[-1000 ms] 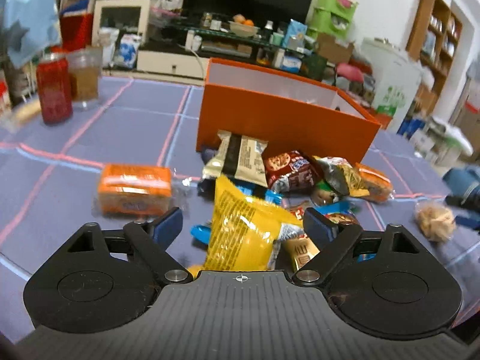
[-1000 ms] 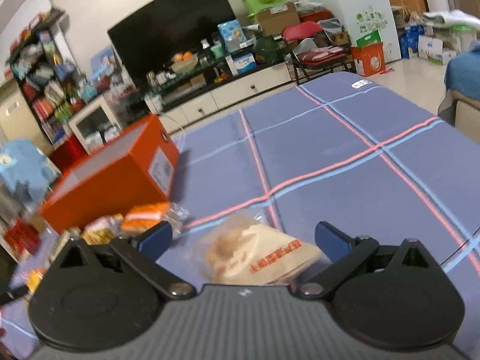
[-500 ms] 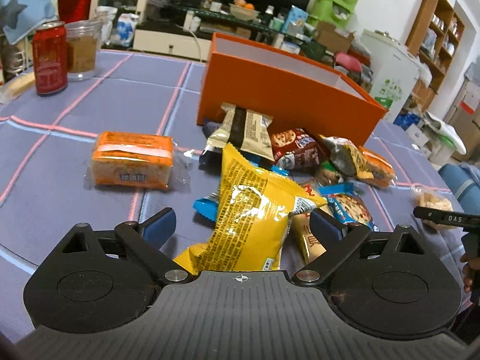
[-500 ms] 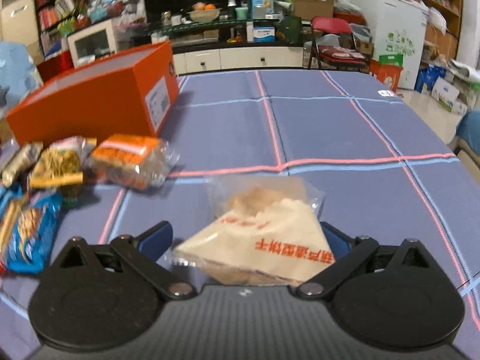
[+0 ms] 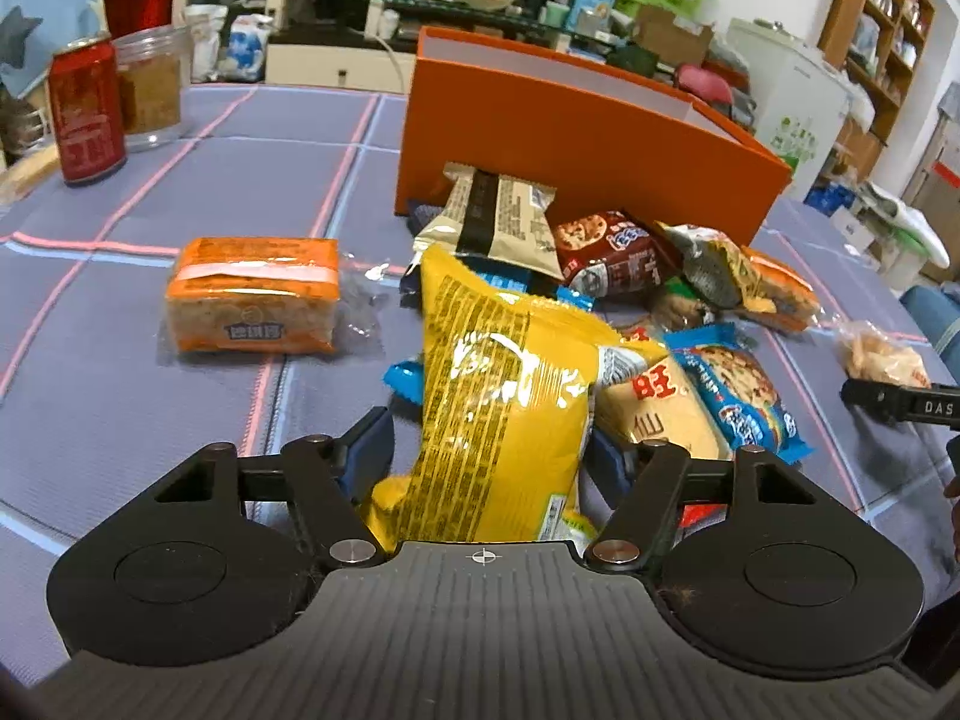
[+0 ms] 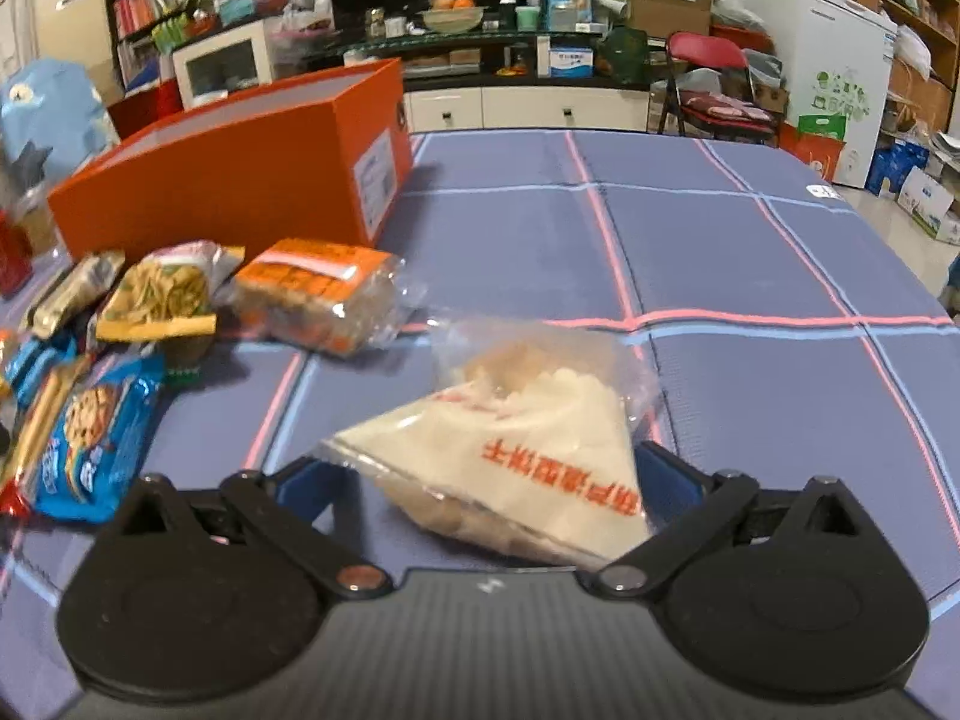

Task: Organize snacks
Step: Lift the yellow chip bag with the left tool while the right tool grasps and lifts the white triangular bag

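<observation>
Both grippers are sitting around their targets, each in the grasping step by the look of it. The left gripper (image 5: 489,456) is straddling the yellow snack bag (image 5: 510,396): its blue fingers (image 5: 366,450) are flanking the bag's lower end, the left one showing a gap, the right one largely hidden behind the foil, so contact there cannot be told. The jaws are standing spread, not yet squeezing. The bag is leaning up on the heap of packets just in front of the orange box (image 5: 576,144).

To do this well, the squeeze probably wants to be gentle and low on the bag, catching the crimped end rather than the puffy middle, so the foil is not slipping out or dragging neighbouring packets along.

Over on the right, the right gripper (image 6: 489,480) is bracketing the clear triangular pastry bag (image 6: 528,444), which is lying flat on the blue checked tablecloth (image 6: 750,276), apart from the heap. Its jaws are standing wide, with the bag's broad end between them. Whether either pad is touching the plastic is unclear.
</observation>
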Demonstrator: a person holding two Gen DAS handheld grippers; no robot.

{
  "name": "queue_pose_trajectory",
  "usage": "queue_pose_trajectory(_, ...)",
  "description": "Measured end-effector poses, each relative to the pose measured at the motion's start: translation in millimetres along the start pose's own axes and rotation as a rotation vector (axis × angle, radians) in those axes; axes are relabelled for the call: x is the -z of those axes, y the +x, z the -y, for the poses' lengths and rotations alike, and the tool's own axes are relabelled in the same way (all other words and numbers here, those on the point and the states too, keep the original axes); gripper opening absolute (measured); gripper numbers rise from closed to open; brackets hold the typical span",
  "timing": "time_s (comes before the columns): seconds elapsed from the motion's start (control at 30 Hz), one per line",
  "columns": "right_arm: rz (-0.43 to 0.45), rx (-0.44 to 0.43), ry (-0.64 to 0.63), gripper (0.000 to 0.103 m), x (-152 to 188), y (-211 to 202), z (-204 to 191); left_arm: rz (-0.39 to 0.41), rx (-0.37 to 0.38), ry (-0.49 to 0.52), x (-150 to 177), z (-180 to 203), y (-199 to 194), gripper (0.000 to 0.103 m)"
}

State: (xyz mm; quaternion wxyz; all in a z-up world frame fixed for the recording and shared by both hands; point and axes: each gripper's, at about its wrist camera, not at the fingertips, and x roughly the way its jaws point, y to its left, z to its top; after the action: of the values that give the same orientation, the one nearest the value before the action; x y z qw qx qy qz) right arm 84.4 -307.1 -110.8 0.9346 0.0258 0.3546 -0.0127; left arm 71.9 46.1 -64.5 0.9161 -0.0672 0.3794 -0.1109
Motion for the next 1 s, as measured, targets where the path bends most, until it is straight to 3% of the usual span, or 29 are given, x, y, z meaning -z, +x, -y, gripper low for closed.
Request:
queue_pose_trajectory(0.17,0.018,0.026,-0.024,0.102,5.1,0.5,-1.4,-0.005,-0.020,0.023,1.4,2.2,-0.1,0.040)
queue_pose_trajectory(0.4,0.027,0.057,-0.001,0.102,6.4,0.2,-0.3,-0.030,-0.102,0.059,5.3,10.7,6.8,0.079)
queue_pose_trajectory(0.57,0.028,0.053,-0.006,0.102,9.8,-4.1,1.2,-0.052,-0.188,0.116,5.8,23.1,15.4,0.079)
queue_pose_trajectory(0.77,-0.010,0.043,-0.017,0.102,3.6,-2.6,2.0,-0.039,-0.181,0.114,7.2,17.8,15.7,0.079)
queue_pose_trajectory(0.87,0.003,-0.002,-0.018,0.101,4.1,-4.0,-0.9,-0.027,-0.165,0.130,7.7,15.5,15.5,0.079)
queue_pose_trajectory(0.93,0.007,0.002,-0.043,0.093,4.7,-6.1,-5.7,-0.035,-0.160,0.134,6.0,15.6,16.2,0.079)
queue_pose_trajectory(0.97,0.020,0.012,-0.050,0.071,4.7,-8.9,-6.8,-0.036,-0.158,0.136,4.8,14.7,16.8,0.077)
queue_pose_trajectory(1.0,0.026,-0.009,-0.048,0.063,3.7,-11.8,-5.3,-0.027,-0.158,0.136,4.1,13.7,16.4,0.066)
